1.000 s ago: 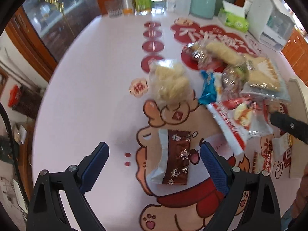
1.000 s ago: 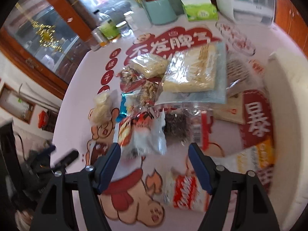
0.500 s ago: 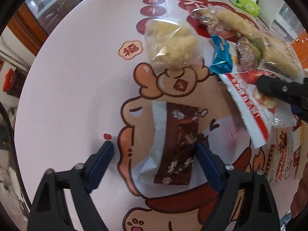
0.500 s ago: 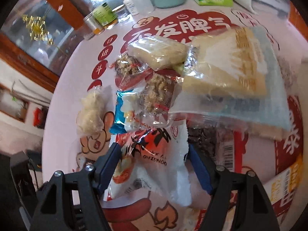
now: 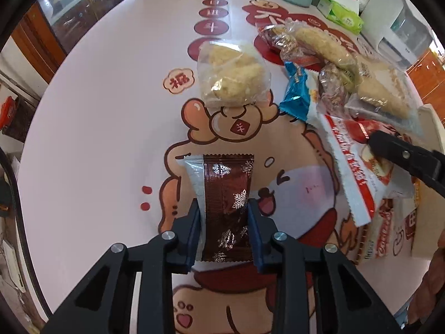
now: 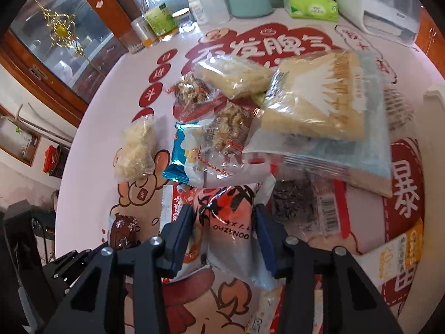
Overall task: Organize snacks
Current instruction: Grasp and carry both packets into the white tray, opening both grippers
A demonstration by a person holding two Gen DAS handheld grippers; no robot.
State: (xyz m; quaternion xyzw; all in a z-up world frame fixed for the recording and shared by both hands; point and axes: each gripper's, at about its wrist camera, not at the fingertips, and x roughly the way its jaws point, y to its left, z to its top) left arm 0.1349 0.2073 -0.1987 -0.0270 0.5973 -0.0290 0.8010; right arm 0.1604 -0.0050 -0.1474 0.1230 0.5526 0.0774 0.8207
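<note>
The snowflake-print wrapper (image 5: pixel 226 206) is found between the fingers of the left hand-held gripper (image 5: pixel 224 226), flat on the counter (image 5: pixel 111 117). Ahead of that hand-held gripper the bag of puffed pieces (image 5: pixel 232 76) is laid, and to its right the pile of snack packets (image 5: pixel 333 83). The red-and-white packet (image 6: pixel 228 220) is placed between the fingers of the right hand-held gripper (image 6: pixel 225 232), with the large packet of crackers (image 6: pixel 314 100) beyond it, on top of the pile. The tissue box (image 6: pixel 308 5) is set at the counter's far edge.

Likely home dining room, glass-fronted cabinet (image 6: pixel 64 44), tissue box (image 6: pixel 310 5), table (image 5: pixel 111 105)
</note>
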